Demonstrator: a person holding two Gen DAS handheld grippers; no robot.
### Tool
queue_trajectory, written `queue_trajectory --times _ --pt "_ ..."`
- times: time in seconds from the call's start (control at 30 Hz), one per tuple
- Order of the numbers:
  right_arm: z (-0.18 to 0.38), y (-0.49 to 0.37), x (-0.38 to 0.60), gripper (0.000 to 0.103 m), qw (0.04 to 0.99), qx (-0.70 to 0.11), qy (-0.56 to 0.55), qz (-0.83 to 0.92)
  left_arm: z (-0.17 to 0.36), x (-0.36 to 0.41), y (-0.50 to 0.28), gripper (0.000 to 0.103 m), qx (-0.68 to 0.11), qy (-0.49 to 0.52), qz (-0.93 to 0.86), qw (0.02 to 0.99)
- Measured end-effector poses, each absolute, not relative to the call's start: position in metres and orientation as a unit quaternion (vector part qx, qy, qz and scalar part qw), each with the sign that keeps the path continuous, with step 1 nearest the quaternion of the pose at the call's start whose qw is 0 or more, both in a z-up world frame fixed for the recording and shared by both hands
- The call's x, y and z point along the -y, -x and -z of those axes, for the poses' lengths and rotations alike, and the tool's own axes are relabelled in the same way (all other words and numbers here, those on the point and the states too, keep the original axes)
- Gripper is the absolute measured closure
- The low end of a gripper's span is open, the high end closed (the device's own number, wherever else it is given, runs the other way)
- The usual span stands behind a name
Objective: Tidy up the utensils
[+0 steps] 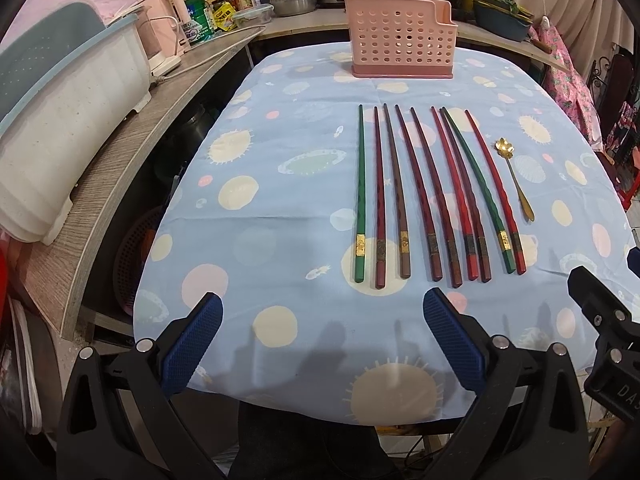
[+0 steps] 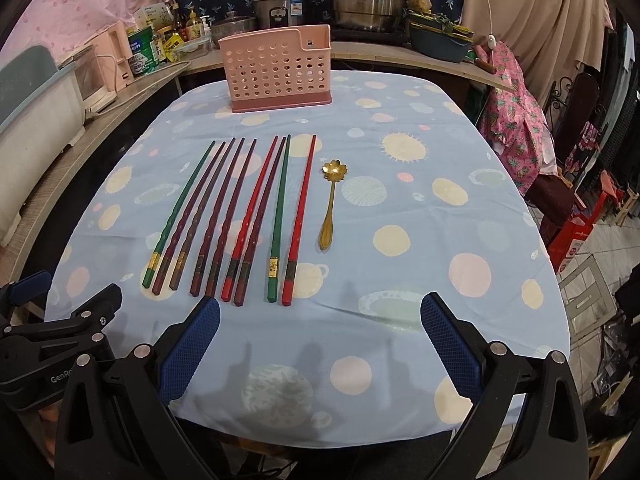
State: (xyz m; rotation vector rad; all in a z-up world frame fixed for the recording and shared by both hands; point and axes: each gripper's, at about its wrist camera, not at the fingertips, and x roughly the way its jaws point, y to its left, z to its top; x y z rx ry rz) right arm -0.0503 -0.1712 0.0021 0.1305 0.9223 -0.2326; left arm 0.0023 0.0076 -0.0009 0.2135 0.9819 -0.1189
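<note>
On the surface (image 2: pixel 400 240) your right gripper (image 2: pixel 320 340) and left gripper (image 1: pixel 320 336) hover, fingers apart, empty — pinch 1 outer chopstick (image 2: pixel 298 224) near its thick end, then carry it to the pink holder (image 2: pixel 276 72).

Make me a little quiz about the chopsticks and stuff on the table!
1. How many chopsticks lie on the tablecloth?
2. True or false: the gold spoon is already in the pink basket.
3. Which side of the chopstick row is the spoon on: A) left, B) right, C) middle?

Key
1. Nine: two green, the others red, dark red or brown.
2. False. It lies on the cloth, and the basket stands upright at the far end, apart from the row.
3. B.

Bonus fact: the left gripper and right gripper are both open, holding nothing.
</note>
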Motion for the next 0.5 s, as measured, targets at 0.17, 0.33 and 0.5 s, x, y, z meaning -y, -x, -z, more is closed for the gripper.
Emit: queue_trajectory --times 0.17,0.33,0.5 --pt "-0.003 0.0501 0.1717 0.007 0.888 -0.442 -0.065 0.113 -0.0002 -0.0077 -0.0021 0.007 -0.468 -0.102 0.057 0.876" --pt "-0.0034 0.0503 0.1723 0.007 0.888 -0.442 -0.065 0.112 -0.0003 -0.0077 -0.0015 0.007 -0.468 -0.103 0.058 0.876" --pt "-0.0034 0.0505 0.1724 0.007 0.888 -0.442 -0.066 0.112 -0.0006 -0.0079 -0.0024 0.007 -0.469 -0.103 0.057 0.875"
